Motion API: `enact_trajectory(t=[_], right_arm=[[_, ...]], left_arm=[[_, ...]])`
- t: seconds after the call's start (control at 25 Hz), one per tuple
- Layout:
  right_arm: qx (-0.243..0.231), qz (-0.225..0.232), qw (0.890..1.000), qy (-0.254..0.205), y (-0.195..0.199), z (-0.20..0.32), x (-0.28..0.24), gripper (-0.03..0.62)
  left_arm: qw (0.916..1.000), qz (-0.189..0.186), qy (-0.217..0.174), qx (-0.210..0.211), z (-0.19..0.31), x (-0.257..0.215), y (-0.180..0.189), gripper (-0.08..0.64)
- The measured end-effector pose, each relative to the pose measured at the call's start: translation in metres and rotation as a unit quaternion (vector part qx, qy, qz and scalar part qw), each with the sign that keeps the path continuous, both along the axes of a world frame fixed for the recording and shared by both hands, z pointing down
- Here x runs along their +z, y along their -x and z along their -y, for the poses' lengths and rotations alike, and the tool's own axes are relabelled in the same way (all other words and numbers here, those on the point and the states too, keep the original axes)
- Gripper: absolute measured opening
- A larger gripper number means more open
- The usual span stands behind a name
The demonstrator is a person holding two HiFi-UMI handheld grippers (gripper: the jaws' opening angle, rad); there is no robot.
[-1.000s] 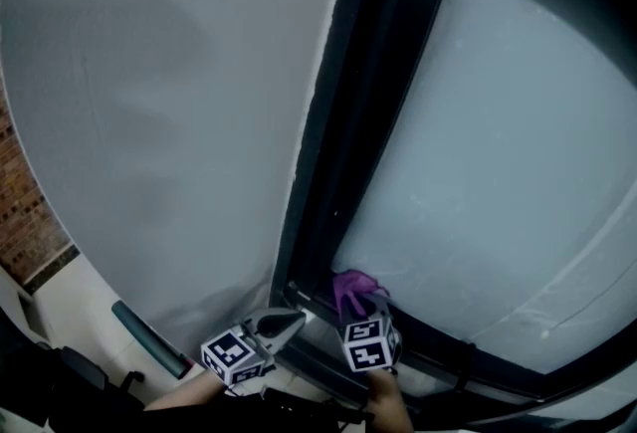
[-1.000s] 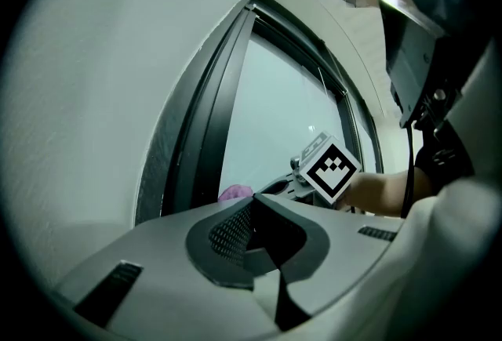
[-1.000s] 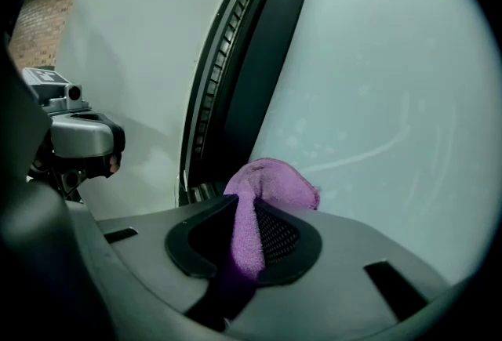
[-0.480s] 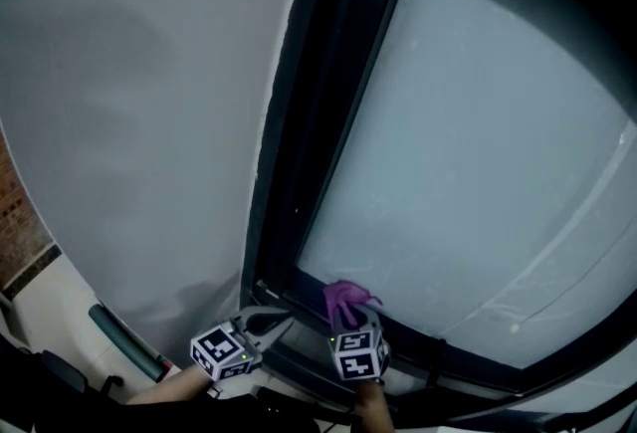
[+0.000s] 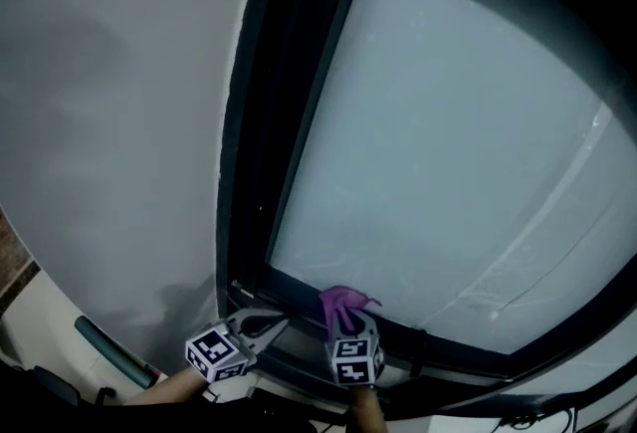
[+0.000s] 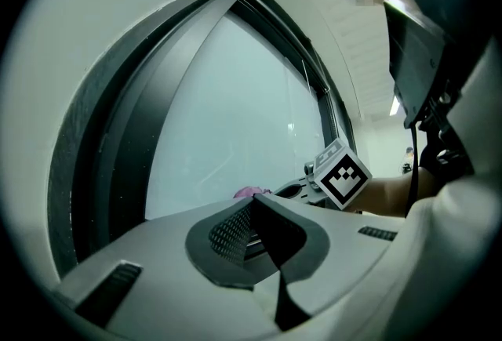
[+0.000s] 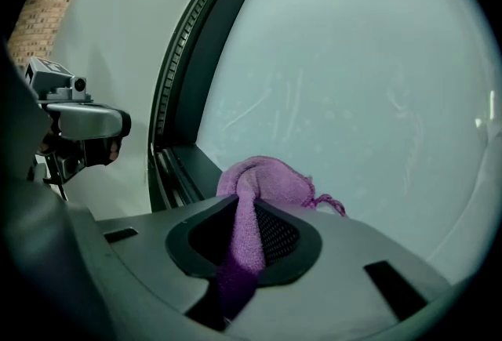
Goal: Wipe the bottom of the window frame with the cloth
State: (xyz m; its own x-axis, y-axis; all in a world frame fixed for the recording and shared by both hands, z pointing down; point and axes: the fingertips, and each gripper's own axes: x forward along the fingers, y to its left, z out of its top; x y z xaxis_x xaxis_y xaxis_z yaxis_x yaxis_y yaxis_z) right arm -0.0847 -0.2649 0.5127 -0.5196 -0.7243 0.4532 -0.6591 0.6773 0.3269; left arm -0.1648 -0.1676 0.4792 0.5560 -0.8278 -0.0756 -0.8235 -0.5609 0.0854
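A purple cloth (image 5: pixel 343 303) is bunched against the dark bottom rail of the window frame (image 5: pixel 291 293), just under the frosted glass (image 5: pixel 448 152). My right gripper (image 5: pixel 348 322) is shut on the cloth. In the right gripper view the cloth (image 7: pixel 263 181) runs down between the jaws of the right gripper (image 7: pixel 249 236) and bulges out ahead of them beside the rail (image 7: pixel 190 165). My left gripper (image 5: pixel 275 324) hovers close to the left, near the frame's lower corner. The left gripper (image 6: pixel 252 214) is shut on nothing, and the cloth (image 6: pixel 249 192) peeks out beyond it.
A grey wall (image 5: pixel 109 122) fills the left, with a strip of brick (image 5: pixel 8 257) at its edge. A dark teal bar (image 5: pixel 111 348) lies low on the left. The frame's dark upright (image 5: pixel 269 122) rises from the corner. A small dark fitting (image 5: pixel 419 349) sits on the bottom rail to the right.
Both grippers and the cloth have shifted right along the bottom rail, away from the frame's lower-left corner. The head view has swung so that more glass shows.
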Motion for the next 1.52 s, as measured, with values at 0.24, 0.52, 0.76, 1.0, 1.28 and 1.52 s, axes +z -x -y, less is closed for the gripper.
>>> enact_trajectory(t=[0.24, 0.52, 0.76, 1.0, 1.28, 1.52], right_arm=[[0.024, 0.01, 1.0, -0.008, -0.02, 0.004, -0.001, 0.069], [0.06, 0.026, 0.998, -0.025, -0.041, 0.006, -0.003, 0.069], [0.1, 0.048, 0.993, -0.024, -0.068, 0.007, -0.004, 0.069], [0.152, 0.078, 0.985, -0.036, -0.09, 0.009, -0.004, 0.069], [0.183, 0.105, 0.977, -0.031, -0.117, 0.009, -0.005, 0.069], [0.217, 0.159, 0.962, -0.043, -0.124, 0.006, -0.006, 0.069]], left_arm=[[0.9999, 0.003, 0.003, 0.016, 0.006, 0.01, -0.013, 0.0], [0.9995, 0.008, 0.003, 0.03, 0.011, 0.017, -0.021, 0.0], [0.9985, 0.013, 0.007, 0.053, 0.012, 0.018, -0.034, 0.0], [0.9966, 0.013, 0.012, 0.08, 0.014, 0.023, -0.046, 0.0], [0.9947, 0.003, 0.006, 0.102, 0.018, 0.02, -0.061, 0.0], [0.9919, 0.008, 0.008, 0.127, 0.013, 0.02, -0.079, 0.001]])
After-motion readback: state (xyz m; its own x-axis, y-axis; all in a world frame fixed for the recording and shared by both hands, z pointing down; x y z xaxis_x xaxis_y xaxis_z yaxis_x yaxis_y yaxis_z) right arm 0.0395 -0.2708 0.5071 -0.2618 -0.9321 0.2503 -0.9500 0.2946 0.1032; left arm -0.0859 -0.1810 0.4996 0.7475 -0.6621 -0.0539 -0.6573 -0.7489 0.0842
